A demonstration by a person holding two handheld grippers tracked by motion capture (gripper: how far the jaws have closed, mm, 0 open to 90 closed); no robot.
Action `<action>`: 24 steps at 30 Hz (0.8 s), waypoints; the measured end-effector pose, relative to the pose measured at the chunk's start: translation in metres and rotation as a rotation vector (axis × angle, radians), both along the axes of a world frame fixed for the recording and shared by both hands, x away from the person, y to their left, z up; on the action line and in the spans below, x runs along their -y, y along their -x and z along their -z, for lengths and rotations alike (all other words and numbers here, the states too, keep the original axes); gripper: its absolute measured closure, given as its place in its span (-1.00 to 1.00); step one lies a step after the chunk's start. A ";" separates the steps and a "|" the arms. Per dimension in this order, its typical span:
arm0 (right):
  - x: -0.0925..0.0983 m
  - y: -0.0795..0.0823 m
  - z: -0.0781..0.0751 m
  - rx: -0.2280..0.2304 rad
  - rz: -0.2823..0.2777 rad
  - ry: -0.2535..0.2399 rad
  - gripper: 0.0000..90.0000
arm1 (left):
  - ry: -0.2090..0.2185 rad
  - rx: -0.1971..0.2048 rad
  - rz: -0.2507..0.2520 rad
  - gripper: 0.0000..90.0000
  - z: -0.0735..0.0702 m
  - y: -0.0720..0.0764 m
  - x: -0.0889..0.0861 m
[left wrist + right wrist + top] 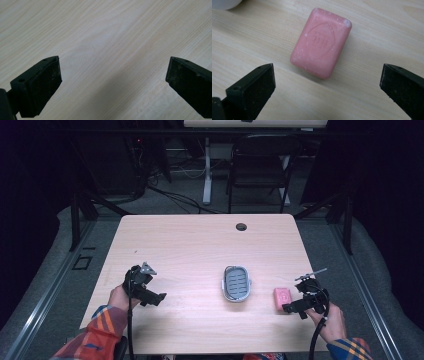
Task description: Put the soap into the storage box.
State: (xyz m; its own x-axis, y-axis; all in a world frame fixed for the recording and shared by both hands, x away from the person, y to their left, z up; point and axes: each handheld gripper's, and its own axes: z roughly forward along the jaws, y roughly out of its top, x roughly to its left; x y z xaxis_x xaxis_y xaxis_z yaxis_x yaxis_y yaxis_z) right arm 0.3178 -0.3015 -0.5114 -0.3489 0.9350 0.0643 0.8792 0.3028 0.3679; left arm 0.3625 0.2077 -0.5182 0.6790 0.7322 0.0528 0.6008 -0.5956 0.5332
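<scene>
Nearest the person, the right claw (290, 308) is hovering wide open beside the pink soap bar (282, 296), apparently lining up to grasp it. The left claw (161, 297) is waiting, wide and empty, over bare counter (200, 240). Farther in, the grey soap dish (236, 283) is lying ready.

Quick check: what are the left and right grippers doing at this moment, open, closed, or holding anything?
Left gripper: open, holding nothing, over bare table.
Right gripper: open, holding nothing, jaws apart just short of the pink soap bar.
</scene>
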 end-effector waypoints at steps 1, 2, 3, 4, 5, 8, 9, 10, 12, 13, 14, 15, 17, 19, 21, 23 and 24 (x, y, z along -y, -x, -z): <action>-0.001 -0.001 0.000 0.005 0.007 -0.005 -1.00 | -0.001 -0.001 0.001 -1.00 0.000 0.000 0.000; -0.001 -0.003 0.000 0.000 0.007 -0.012 -1.00 | -0.001 -0.001 0.002 -1.00 0.000 0.000 0.000; -0.001 -0.005 0.001 -0.003 0.023 -0.024 -1.00 | -0.001 0.001 0.001 -1.00 0.000 0.000 0.000; -0.001 -0.007 0.001 -0.003 0.025 -0.027 -1.00 | -0.001 0.001 0.001 -1.00 0.000 0.000 0.000; -0.001 -0.007 0.001 -0.003 0.025 -0.027 -1.00 | -0.001 -0.001 0.001 -1.00 0.000 0.000 0.000; -0.004 -0.011 0.002 -0.008 0.028 -0.036 -1.00 | -0.001 -0.001 0.003 -1.00 0.000 0.000 0.001; -0.007 -0.013 0.002 -0.007 0.032 -0.038 -1.00 | 0.000 -0.002 0.003 -1.00 0.000 0.000 0.001; -0.007 -0.013 0.002 -0.007 0.032 -0.038 -1.00 | 0.000 -0.002 0.003 -1.00 0.000 0.000 0.001; -0.013 -0.018 0.003 -0.007 0.034 -0.036 -1.00 | 0.001 -0.003 0.005 -1.00 0.000 0.000 0.001; -0.015 -0.019 0.003 -0.009 0.029 -0.036 -1.00 | 0.001 -0.002 0.005 -1.00 0.000 0.000 0.001; -0.016 -0.021 0.004 -0.016 0.022 -0.033 -1.00 | 0.001 -0.002 0.005 -1.00 0.000 0.000 0.001; -0.018 -0.022 0.004 -0.015 0.030 -0.031 -1.00 | 0.002 -0.004 0.006 -1.00 0.000 0.000 0.001; -0.019 -0.025 0.006 -0.030 0.032 -0.041 -1.00 | 0.002 -0.005 0.008 -1.00 0.000 0.000 0.001; -0.021 -0.028 0.007 -0.031 0.043 -0.030 -1.00 | -0.001 -0.004 0.009 -1.00 0.000 0.000 0.001; -0.021 -0.031 0.008 -0.047 0.051 -0.040 -1.00 | 0.000 -0.003 0.009 -1.00 0.000 0.000 0.001; -0.022 -0.033 0.010 -0.052 0.055 -0.043 -1.00 | 0.003 -0.005 0.010 -1.00 0.000 0.000 0.001; -0.023 -0.033 0.011 -0.050 0.063 -0.046 -1.00 | 0.000 -0.005 0.009 -1.00 0.000 0.000 0.001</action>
